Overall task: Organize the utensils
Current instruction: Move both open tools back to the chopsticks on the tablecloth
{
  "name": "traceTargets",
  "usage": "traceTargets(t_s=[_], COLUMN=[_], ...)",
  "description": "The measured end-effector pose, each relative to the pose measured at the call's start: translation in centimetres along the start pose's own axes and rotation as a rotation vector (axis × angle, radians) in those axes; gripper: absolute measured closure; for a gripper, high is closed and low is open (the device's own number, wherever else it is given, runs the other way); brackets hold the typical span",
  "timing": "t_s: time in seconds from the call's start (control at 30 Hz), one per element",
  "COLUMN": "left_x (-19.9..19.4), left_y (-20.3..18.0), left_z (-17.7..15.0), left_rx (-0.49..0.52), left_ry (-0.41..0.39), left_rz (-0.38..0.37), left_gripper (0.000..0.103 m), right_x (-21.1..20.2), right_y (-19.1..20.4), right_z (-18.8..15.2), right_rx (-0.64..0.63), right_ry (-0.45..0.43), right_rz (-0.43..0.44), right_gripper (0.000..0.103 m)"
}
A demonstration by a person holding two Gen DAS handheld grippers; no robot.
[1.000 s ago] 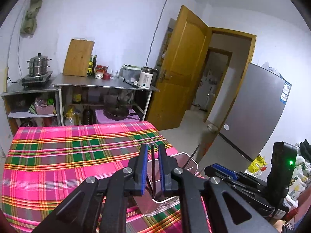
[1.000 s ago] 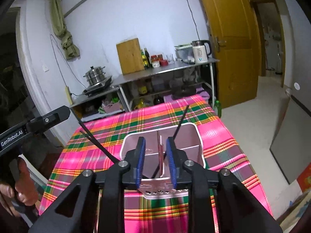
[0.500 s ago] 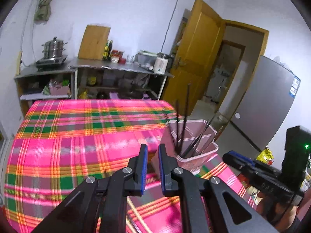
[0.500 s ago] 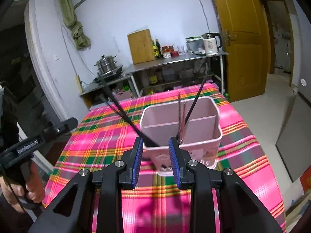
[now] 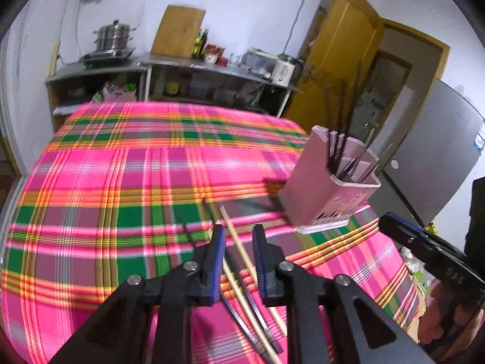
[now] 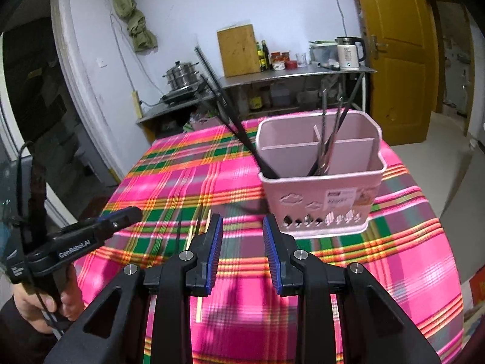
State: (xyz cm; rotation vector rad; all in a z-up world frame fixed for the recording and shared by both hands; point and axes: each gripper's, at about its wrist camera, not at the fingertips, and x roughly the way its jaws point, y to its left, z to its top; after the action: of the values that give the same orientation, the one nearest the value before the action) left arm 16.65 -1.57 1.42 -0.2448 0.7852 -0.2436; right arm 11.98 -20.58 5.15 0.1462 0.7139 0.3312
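Note:
A pink utensil holder (image 6: 321, 194) stands on the plaid tablecloth and holds several dark chopsticks (image 6: 330, 139); it also shows in the left wrist view (image 5: 330, 191). Loose chopsticks lie on the cloth: a pale wooden one (image 5: 242, 257) and dark ones (image 5: 239, 309) under my left gripper (image 5: 238, 242). My left gripper is open and empty, low over them. My right gripper (image 6: 242, 230) is open and empty, in front of the holder. A wooden chopstick (image 6: 198, 303) shows below its left finger.
The pink and green plaid tablecloth (image 5: 121, 182) covers the table. A shelf with a steamer pot (image 5: 113, 35), cutting board (image 6: 239, 51) and kettle (image 6: 348, 51) stands behind. A yellow door (image 5: 339, 60) and grey fridge (image 5: 430, 151) are at the right.
Both grippers have let go of chopsticks into the holder, opened and drawn back. My left gripper has dropped low over the loose chopsticks on the cloth.

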Motion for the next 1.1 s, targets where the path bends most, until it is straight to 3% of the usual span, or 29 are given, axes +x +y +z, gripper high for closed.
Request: traceTargets(t_s=[0.33, 0.67, 0.83, 0.93, 1.1], left_x=[4.0, 7.9, 8.8, 9.1, 8.7], left_y=[2.7, 4.0, 3.3, 2.9, 3.8], left_z=[-2.4, -2.6, -2.3, -2.2, -2.1], left_rx=[-0.07, -0.112, -0.071, -0.023, -0.01], left_ry=[0.087, 0.13, 0.109, 0.108, 0.121], left_rz=[0.049, 0.092, 0.134, 0.182, 0.177], left_gripper=[0.083, 0.083, 0.083, 0.093, 0.095], right_x=[2.1, 4.2, 5.2, 5.7, 6.6], right_y=[0.9, 1.0, 1.2, 1.3, 2.0], right_z=[-1.6, -2.6, -2.9, -3.0, -2.8], right_rx=[-0.024, -0.026, -0.026, -0.026, -0.042], right_ry=[0.052, 0.1, 0.115, 0.123, 0.133], right_rz=[0.03, 0.047, 0.05, 0.053, 0.065], right_gripper=[0.075, 0.075, 0.075, 0.075, 0.079])
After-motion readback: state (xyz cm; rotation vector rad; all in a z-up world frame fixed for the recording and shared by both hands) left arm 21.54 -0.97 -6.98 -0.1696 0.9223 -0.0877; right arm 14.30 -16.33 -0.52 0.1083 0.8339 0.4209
